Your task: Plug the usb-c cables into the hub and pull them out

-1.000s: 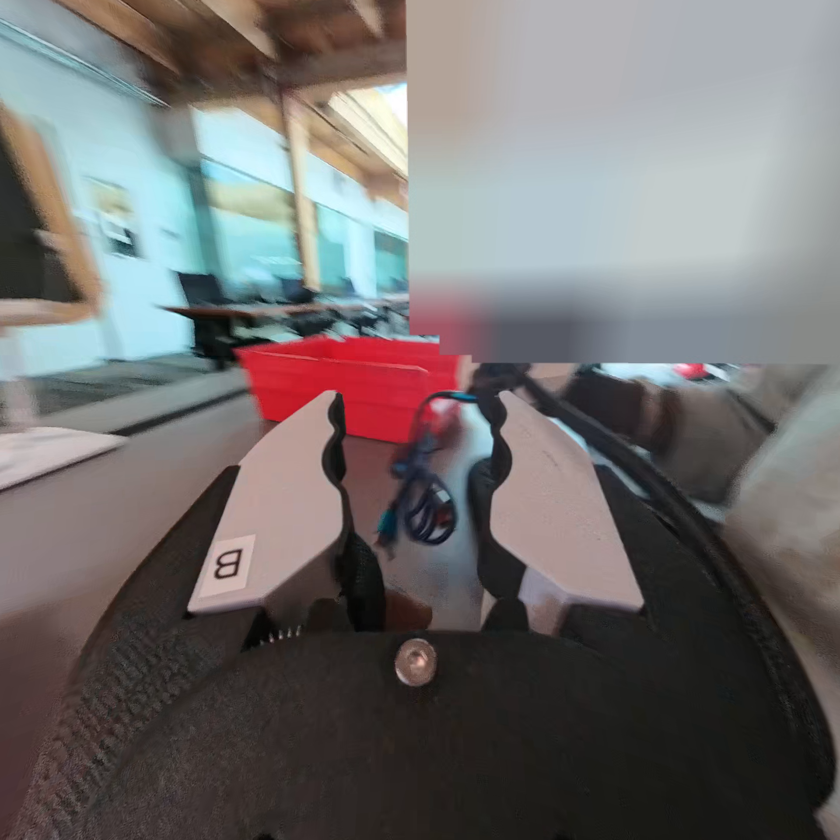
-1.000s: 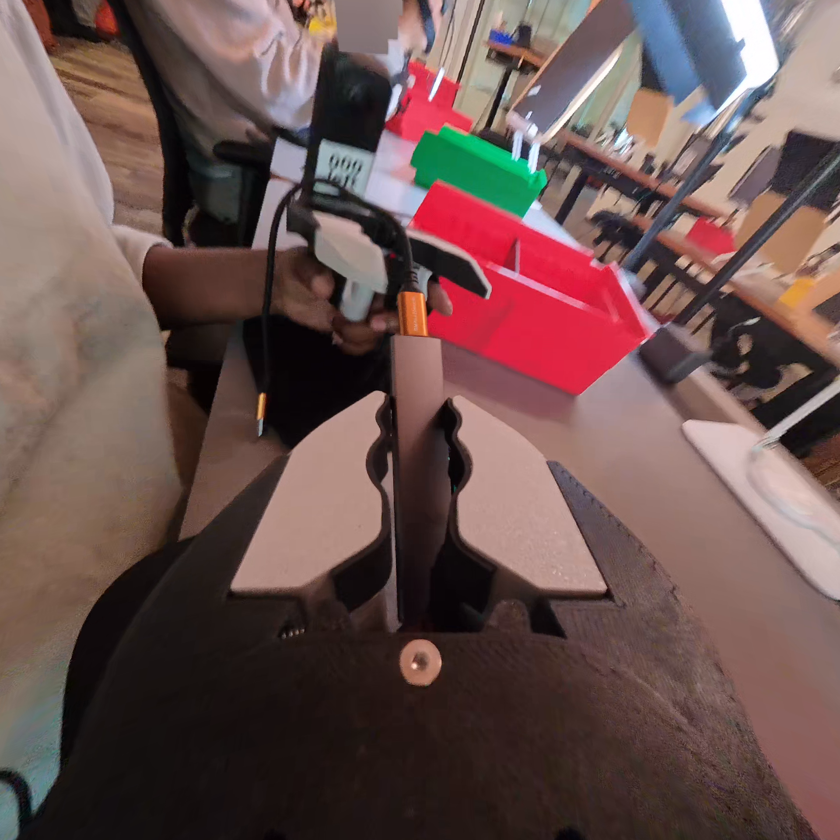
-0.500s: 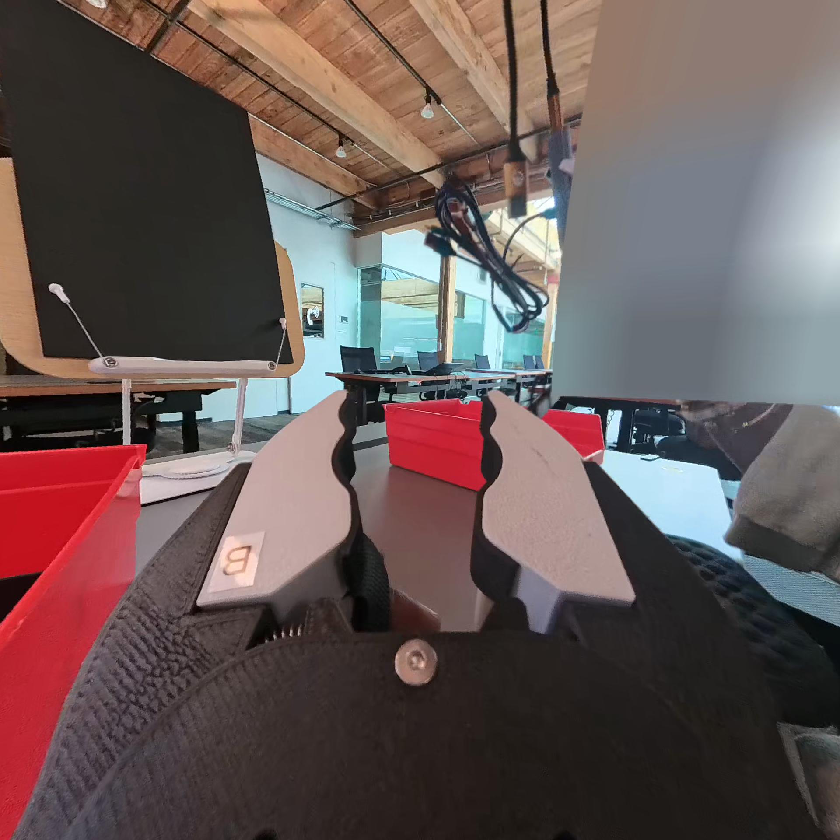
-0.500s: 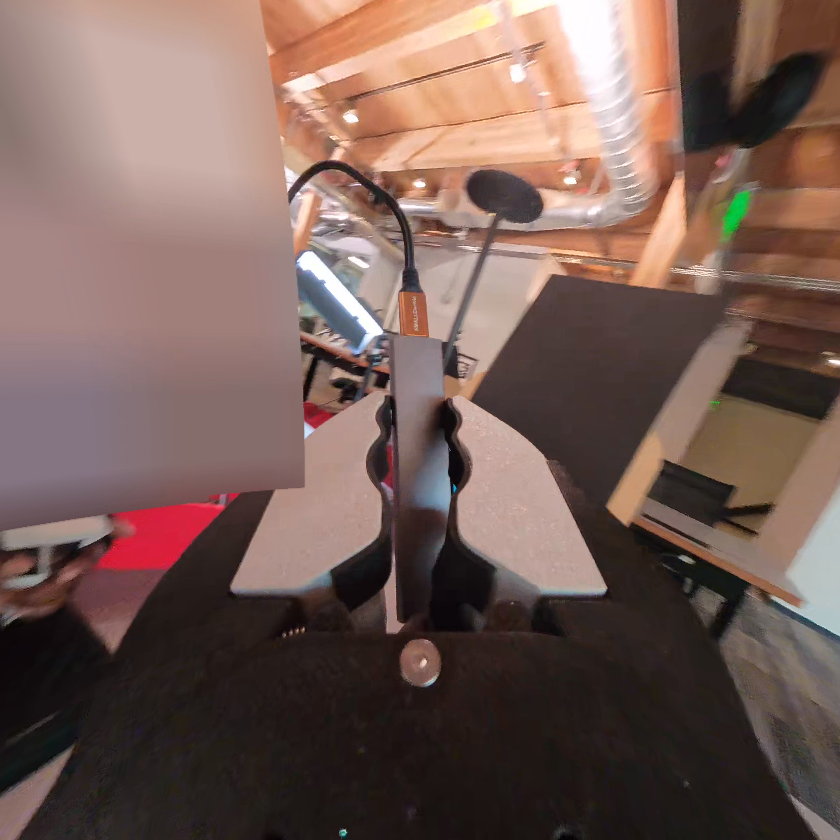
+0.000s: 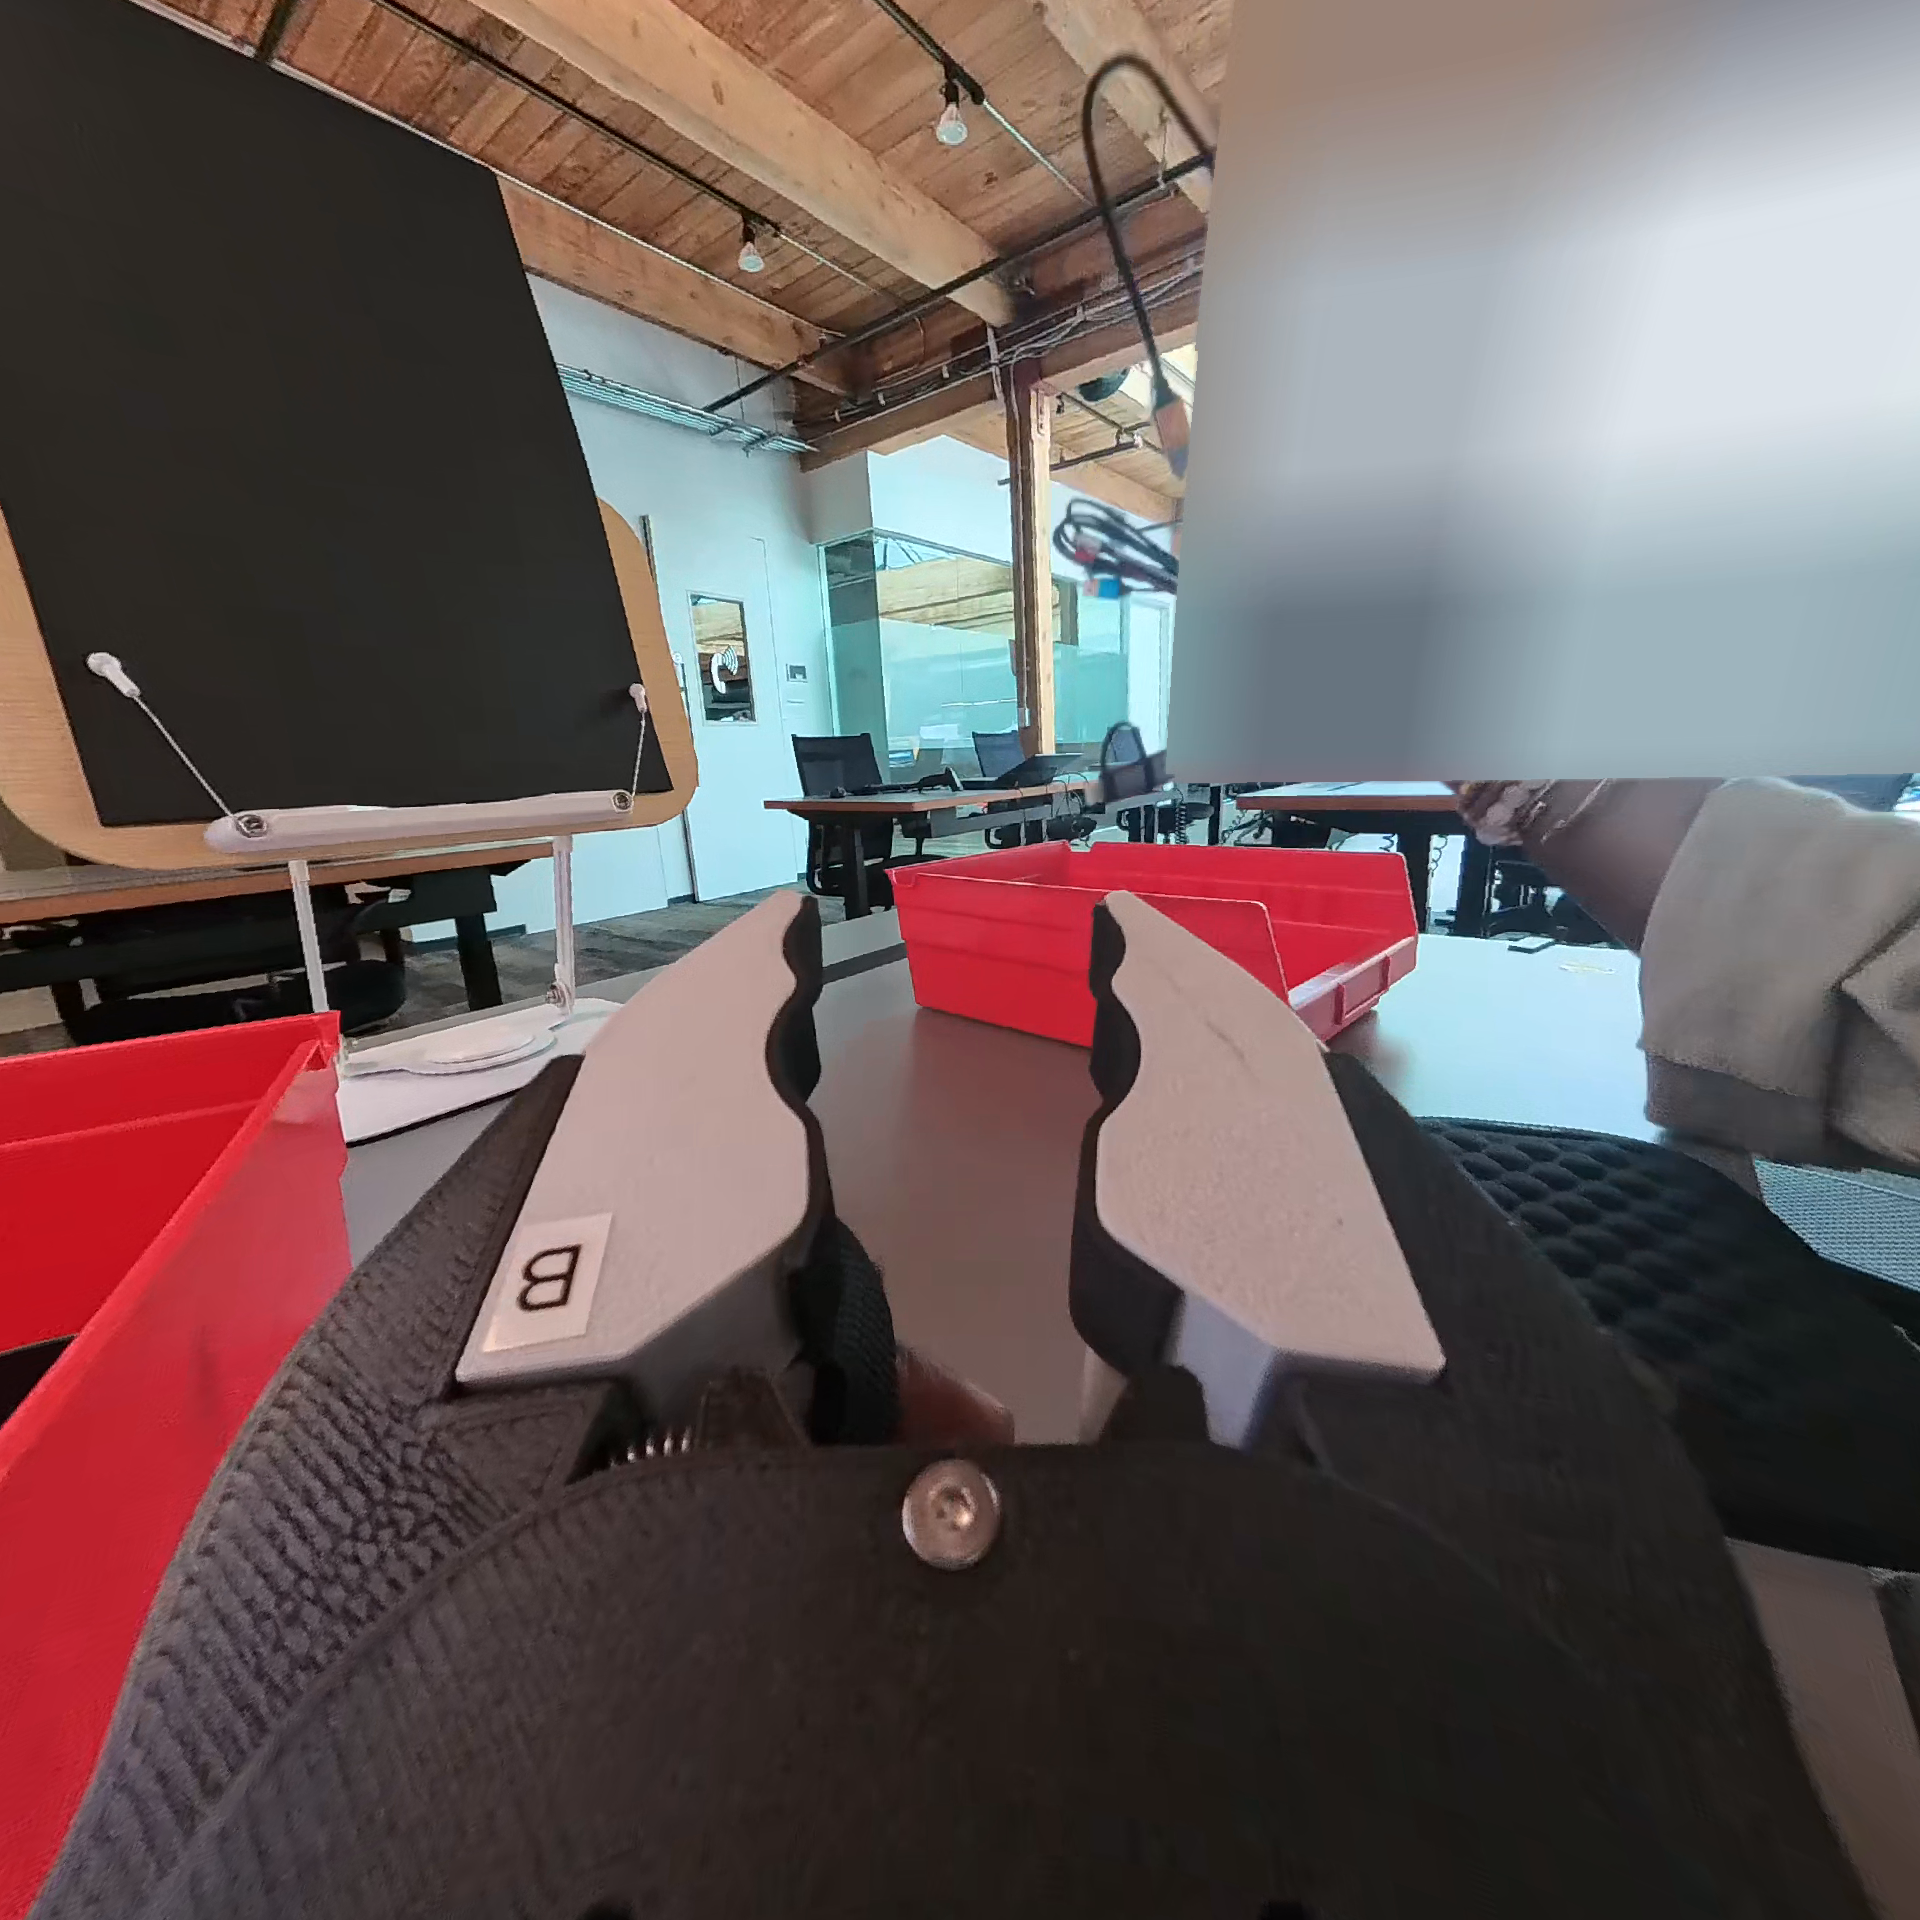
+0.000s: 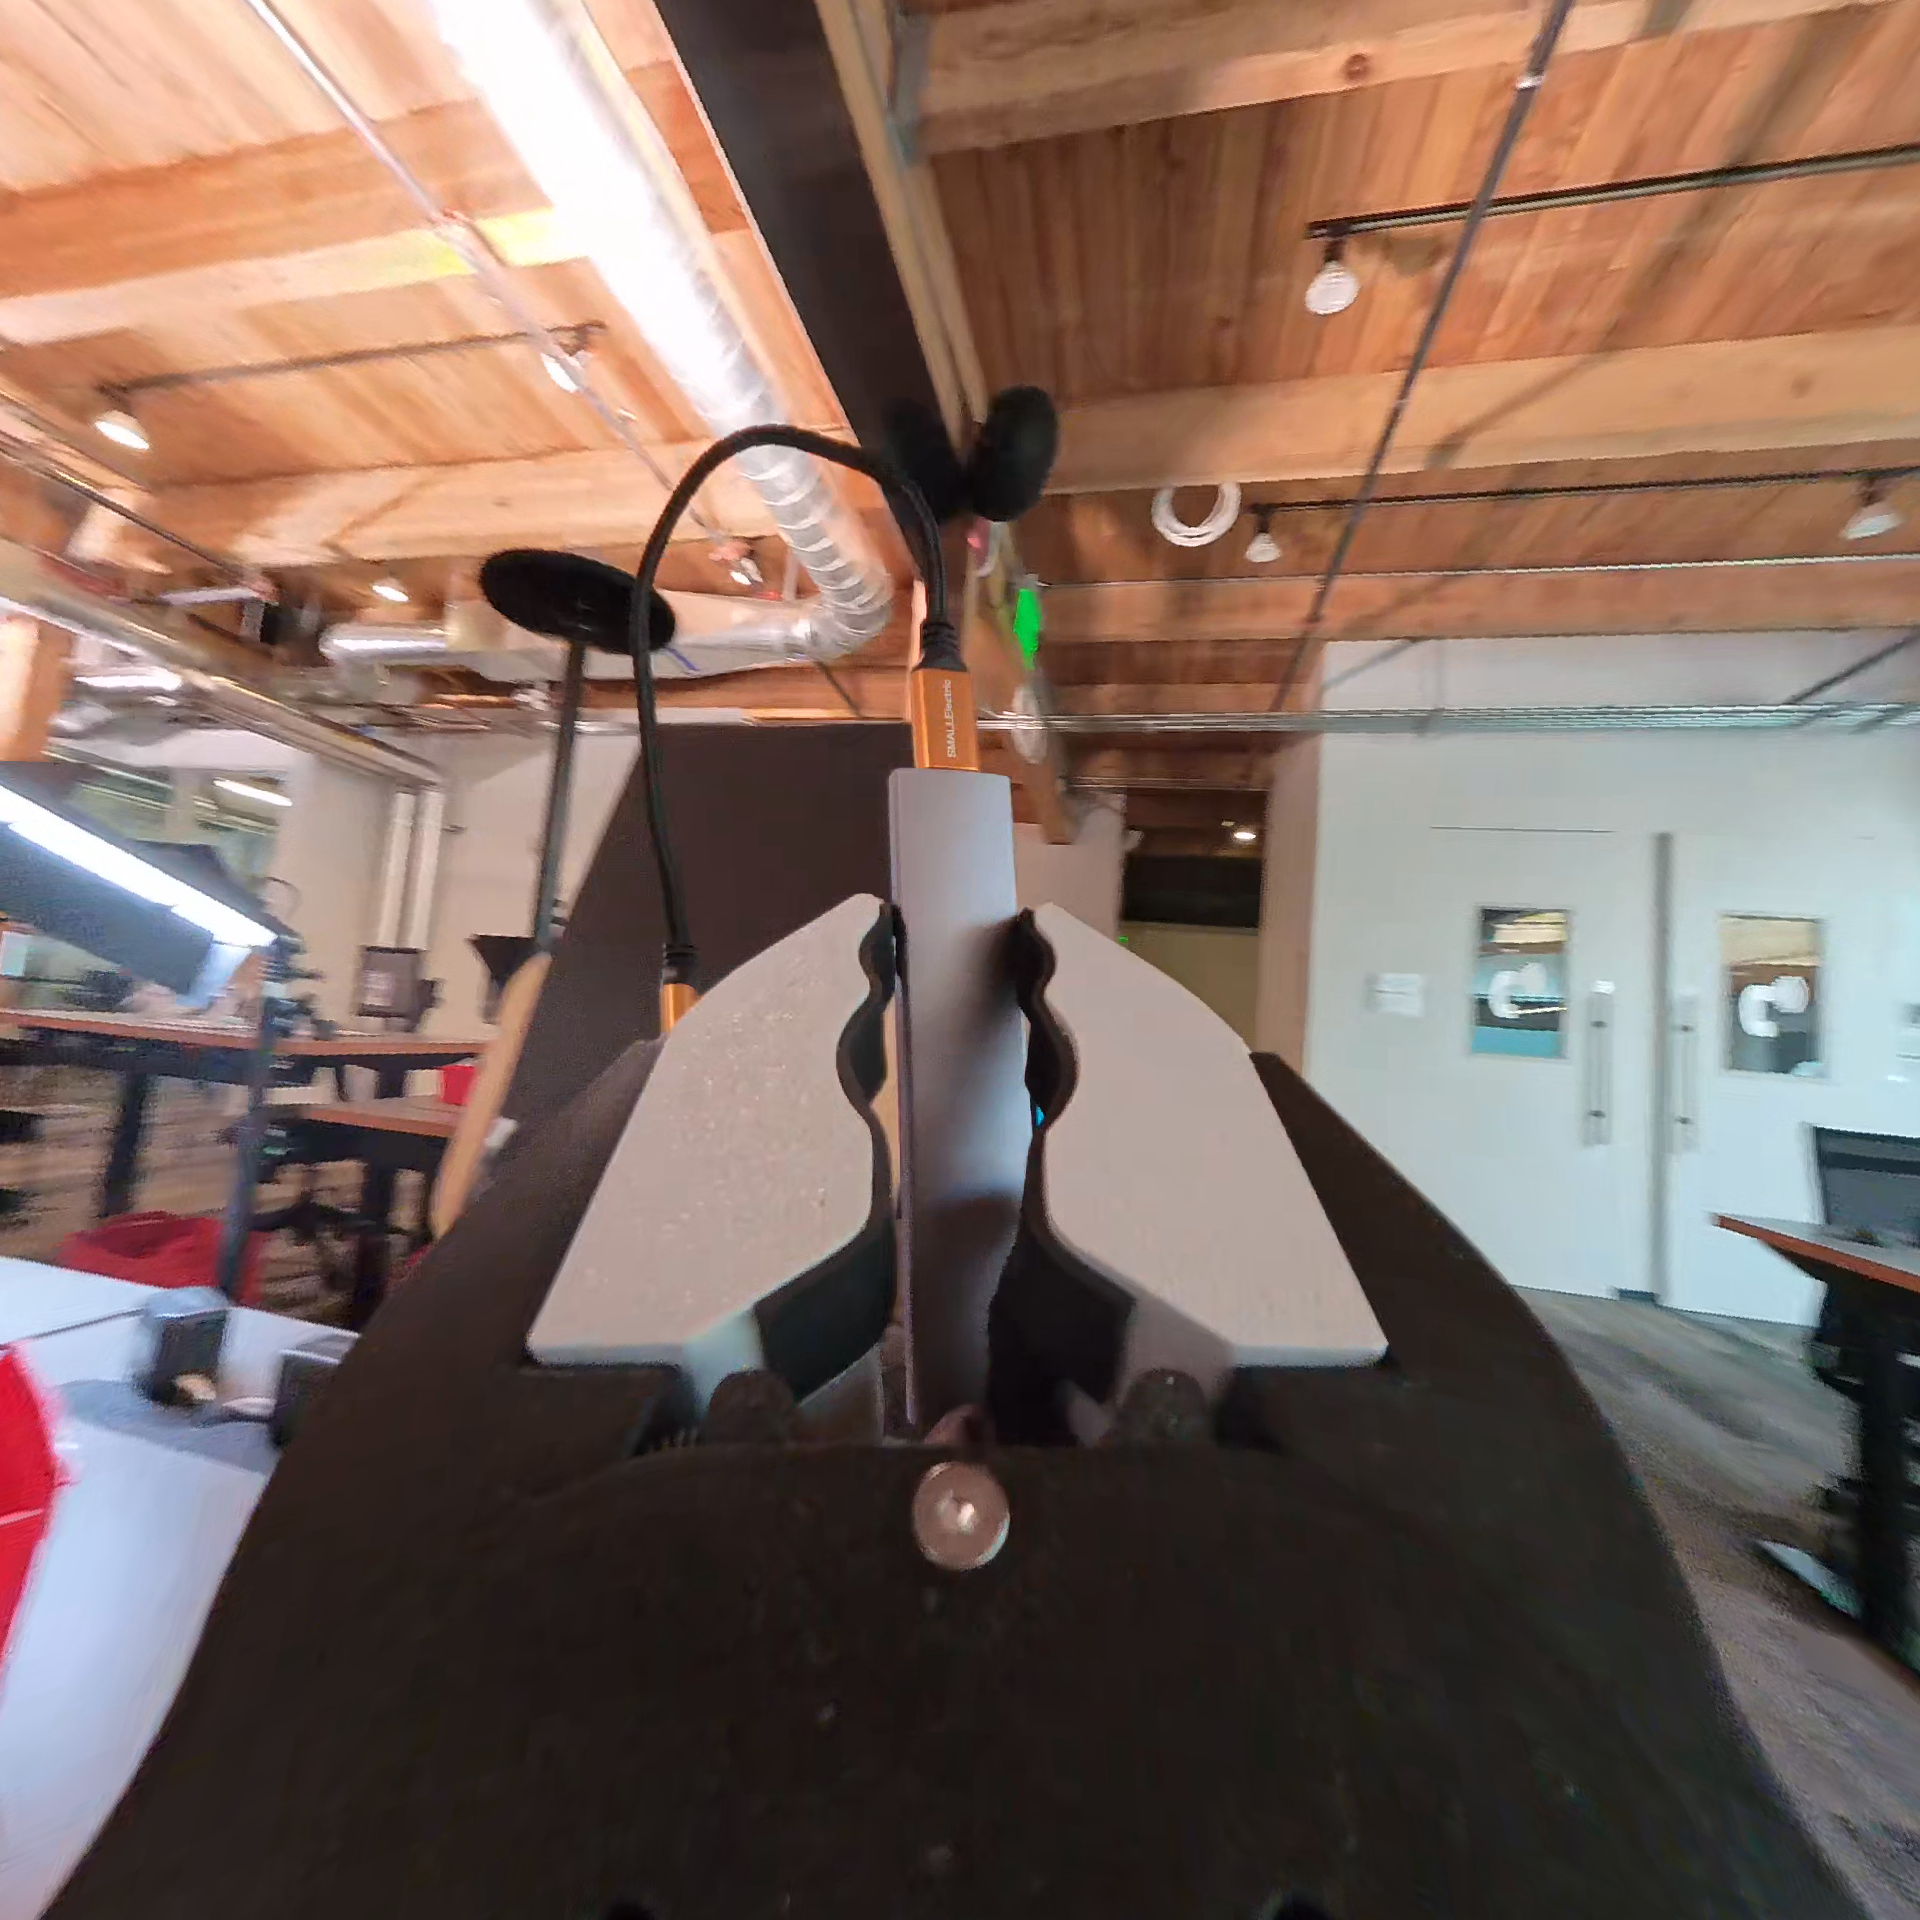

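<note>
My right gripper [image 6: 953,920] is shut on a slim grey hub [image 6: 951,1039] and holds it raised, pointing toward the wooden ceiling. An orange usb-c plug [image 6: 943,717] sits in the hub's far end. Its black cable [image 6: 665,582] arcs left and hangs down to a second orange plug [image 6: 677,1003] beside my left finger. My left gripper [image 5: 951,925] is open and empty, low over the dark table [image 5: 935,1143]. In the left wrist view the black cable [image 5: 1117,239] hangs high at the upper right, with a cable bundle [image 5: 1117,545] below it.
A red bin [image 5: 1143,925] stands on the table just beyond my left gripper, and another red bin [image 5: 156,1195] is close at the left. A black board on a white stand [image 5: 312,520] stands at the back left. A person's sleeve and arm [image 5: 1766,956] are at the right. The tips of one gripper are about 45 cm away from the tips of the other.
My right gripper has swung upward with the hub, from table level toward the ceiling. My left gripper has turned away from the cable bundle on the table toward the bins, staying open.
</note>
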### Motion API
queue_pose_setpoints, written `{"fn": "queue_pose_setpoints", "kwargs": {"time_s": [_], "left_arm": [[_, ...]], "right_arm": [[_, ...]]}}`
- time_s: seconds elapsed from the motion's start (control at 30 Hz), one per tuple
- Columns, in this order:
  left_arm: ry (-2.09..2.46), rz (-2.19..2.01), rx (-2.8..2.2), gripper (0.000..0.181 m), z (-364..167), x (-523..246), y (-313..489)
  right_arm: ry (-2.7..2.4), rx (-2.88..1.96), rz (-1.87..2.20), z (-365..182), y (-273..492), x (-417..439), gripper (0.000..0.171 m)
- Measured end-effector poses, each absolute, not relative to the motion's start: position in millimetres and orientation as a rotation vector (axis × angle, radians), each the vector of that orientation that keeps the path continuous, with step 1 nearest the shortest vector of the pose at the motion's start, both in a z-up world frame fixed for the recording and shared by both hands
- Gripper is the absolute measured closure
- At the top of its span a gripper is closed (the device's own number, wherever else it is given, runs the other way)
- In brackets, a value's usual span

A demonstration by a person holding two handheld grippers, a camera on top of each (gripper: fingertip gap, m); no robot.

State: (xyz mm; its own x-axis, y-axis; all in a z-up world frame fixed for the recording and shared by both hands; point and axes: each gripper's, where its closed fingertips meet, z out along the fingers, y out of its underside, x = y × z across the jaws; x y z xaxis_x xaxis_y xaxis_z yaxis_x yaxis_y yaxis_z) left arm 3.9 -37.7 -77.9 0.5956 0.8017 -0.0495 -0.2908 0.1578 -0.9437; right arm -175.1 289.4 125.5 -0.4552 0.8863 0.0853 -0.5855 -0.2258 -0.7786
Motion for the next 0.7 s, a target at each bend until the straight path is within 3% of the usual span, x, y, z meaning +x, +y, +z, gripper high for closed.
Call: {"fn": "queue_pose_setpoints", "kwargs": {"time_s": [0.23,0.5,0.7], "left_arm": [[-0.539,0.831,-1.163,0.132,-78.0,3.3,-38.2],[-0.54,0.823,-1.152,0.133,-77.3,4.0,-40.0],[-0.541,0.82,-1.147,0.133,-77.1,4.2,-40.7]], "right_arm": [[-0.935,-0.528,1.491,77.0,294.2,-199.3,0.15],[-1.078,-0.949,1.716,8.9,291.9,-225.2,0.151],[-1.35,-1.186,1.366,-58.5,310.1,-233.8,0.15]]}}
